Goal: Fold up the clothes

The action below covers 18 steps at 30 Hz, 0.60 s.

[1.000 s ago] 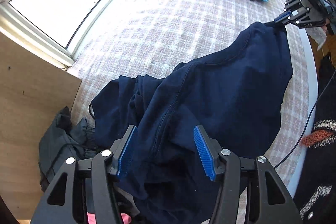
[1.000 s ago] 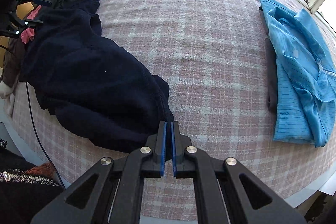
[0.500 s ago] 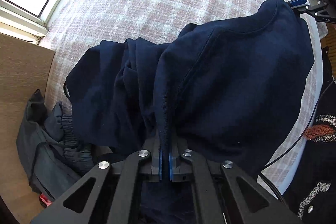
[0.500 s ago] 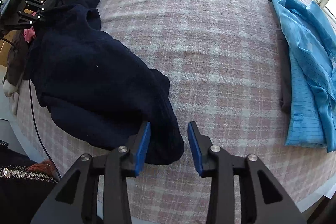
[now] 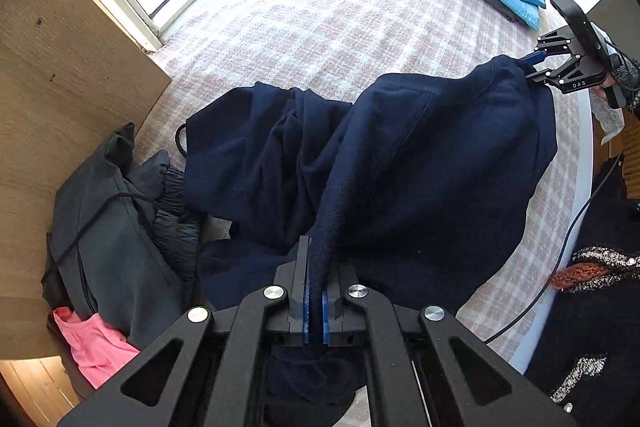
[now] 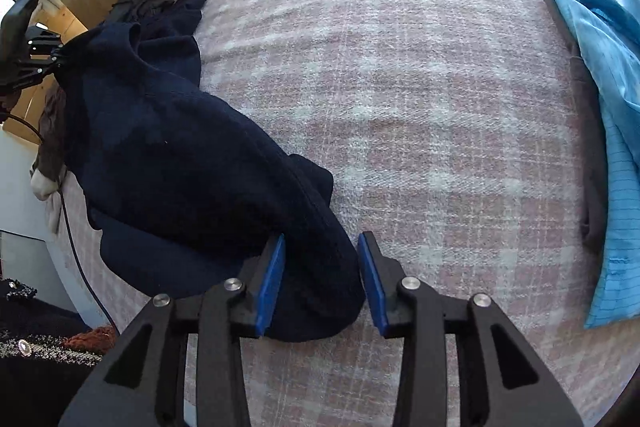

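1. Your left tool (image 5: pixel 315 303) is clamped shut on the ribbed edge of the navy sweatshirt (image 5: pixel 440 167).
2. Your right tool (image 6: pixel 322 279) has its jaws part open. They have just been closing, with the sweatshirt's other end bunched between the pads. I see no clear squeeze there.
3. In the right wrist view the sweatshirt lies on the plaid cover (image 6: pixel 400 87), running from 6 o'clock to 10 o'clock.
4. The folded light-blue garment (image 6: pixel 608 107) sits at 3 o'clock, well apart.
5. In the left wrist view the dark clothes pile (image 5: pixel 112 227) is at 9 o'clock.
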{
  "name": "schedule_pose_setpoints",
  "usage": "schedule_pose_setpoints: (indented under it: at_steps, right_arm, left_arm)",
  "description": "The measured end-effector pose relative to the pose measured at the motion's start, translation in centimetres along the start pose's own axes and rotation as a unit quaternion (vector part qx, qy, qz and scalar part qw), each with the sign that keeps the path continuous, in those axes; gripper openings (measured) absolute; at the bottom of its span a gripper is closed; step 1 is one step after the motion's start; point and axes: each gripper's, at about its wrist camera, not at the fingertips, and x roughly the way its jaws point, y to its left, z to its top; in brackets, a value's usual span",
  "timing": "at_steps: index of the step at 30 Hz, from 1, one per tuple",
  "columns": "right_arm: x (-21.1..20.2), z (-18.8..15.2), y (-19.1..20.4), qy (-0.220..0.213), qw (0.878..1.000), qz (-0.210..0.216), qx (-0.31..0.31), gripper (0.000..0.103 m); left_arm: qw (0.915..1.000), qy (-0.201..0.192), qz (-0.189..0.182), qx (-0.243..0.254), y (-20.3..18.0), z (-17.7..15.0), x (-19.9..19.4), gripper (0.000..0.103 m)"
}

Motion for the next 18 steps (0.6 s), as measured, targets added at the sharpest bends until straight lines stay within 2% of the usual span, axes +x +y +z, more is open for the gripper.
schedule_pose_setpoints:
  at_steps: [1,3,6,7,10,12,14,18]
  right_arm:
    - [-0.2,0.0,-0.1,0.001,1.0,0.005,0.007,0.006]
    - [-1.3,0.1,0.5,-0.009,1.0,-0.009,0.009,0.005]
    - [-6.4,1.6,2.7,-0.078,0.996,-0.038,-0.024,0.005]
    - [-8.1,2.1,3.5,-0.101,0.993,-0.048,-0.035,0.005]
    - [-15.6,4.8,6.4,-0.194,0.975,-0.082,-0.07,0.004]
    - [-21.2,7.2,8.9,-0.258,0.955,-0.11,-0.097,0.004]
    - [-26.8,9.4,11.7,-0.315,0.93,-0.139,-0.127,0.004]
    - [-37.5,11.3,17.3,-0.404,0.882,-0.179,-0.165,0.004]
  left_arm:
    - [1.0,0.0,0.005,0.002,0.0,0.1,0.4,0.003]
    - [0.9999,-0.003,0.017,-0.001,-0.1,0.2,0.7,0.003]
    - [0.9985,-0.033,0.028,-0.035,0.4,0.1,-0.8,0.003]
    - [0.997,-0.048,0.042,-0.044,0.5,0.0,-1.9,0.003]
    - [0.9888,-0.097,0.094,-0.063,0.4,-0.2,-6.7,0.003]
    - [0.9794,-0.133,0.135,-0.07,0.2,-0.2,-11.2,0.003]
    - [0.9654,-0.171,0.18,-0.081,0.1,-0.2,-16.8,0.003]
    - [0.927,-0.244,0.262,-0.111,-0.3,-0.5,-28.6,0.003]
